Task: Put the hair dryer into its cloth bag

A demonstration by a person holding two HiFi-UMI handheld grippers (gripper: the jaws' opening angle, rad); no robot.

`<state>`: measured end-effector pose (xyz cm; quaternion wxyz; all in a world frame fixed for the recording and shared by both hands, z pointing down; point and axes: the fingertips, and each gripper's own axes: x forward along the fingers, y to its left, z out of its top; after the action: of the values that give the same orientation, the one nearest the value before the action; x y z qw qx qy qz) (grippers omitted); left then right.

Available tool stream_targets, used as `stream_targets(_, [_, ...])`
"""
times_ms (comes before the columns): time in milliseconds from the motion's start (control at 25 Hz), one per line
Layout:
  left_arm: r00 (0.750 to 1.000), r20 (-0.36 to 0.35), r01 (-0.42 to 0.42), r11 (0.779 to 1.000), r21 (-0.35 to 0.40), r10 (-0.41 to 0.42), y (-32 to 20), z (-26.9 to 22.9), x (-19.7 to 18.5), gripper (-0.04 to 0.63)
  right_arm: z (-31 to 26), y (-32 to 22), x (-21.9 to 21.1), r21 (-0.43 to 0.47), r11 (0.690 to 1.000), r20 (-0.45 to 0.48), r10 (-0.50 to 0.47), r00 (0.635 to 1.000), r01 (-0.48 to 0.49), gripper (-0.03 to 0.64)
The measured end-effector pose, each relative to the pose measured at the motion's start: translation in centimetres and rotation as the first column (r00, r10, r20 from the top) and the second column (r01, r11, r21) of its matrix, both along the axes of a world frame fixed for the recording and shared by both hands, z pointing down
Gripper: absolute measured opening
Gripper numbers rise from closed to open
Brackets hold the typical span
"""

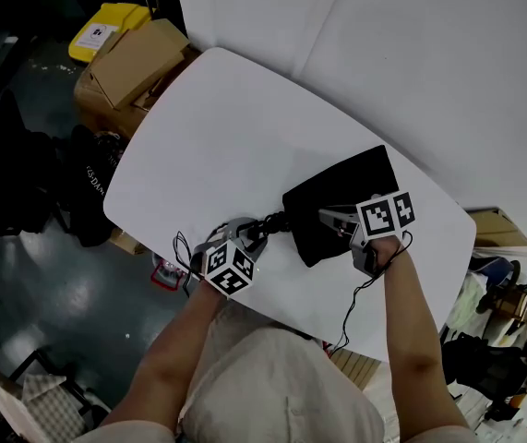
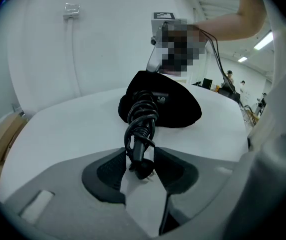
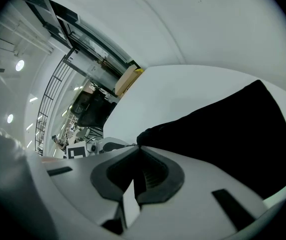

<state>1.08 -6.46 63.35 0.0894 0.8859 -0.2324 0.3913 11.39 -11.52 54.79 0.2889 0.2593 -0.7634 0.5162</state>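
Observation:
The black cloth bag (image 1: 346,197) lies flat on the white table (image 1: 245,127). From its open near end hangs the hair dryer's coiled black cord (image 1: 268,224); the dryer's body is mostly hidden in the bag's mouth (image 2: 161,98). My left gripper (image 1: 245,238) has the cord's plug (image 2: 141,165) between its pads, which press on it from both sides. My right gripper (image 1: 332,220) is shut on the rim of the bag (image 3: 223,134) at its mouth, with the fabric pinched at the jaw tips (image 3: 137,146).
Cardboard boxes (image 1: 134,63) and a yellow bin (image 1: 106,26) stand on the floor beyond the table's left edge. A white wall (image 1: 411,53) rises behind the table. The table's front edge runs just below both grippers.

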Motion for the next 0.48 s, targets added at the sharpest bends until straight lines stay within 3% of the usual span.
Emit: stream_targets(480, [0.999,-0.032,-0.028,0.999,0.022,0.029,-0.3,-3.5,1.1,0.163,-0.7,0.0,-0.1,0.014,1.000,0.011,-0.010,1.000,0.010,0.021])
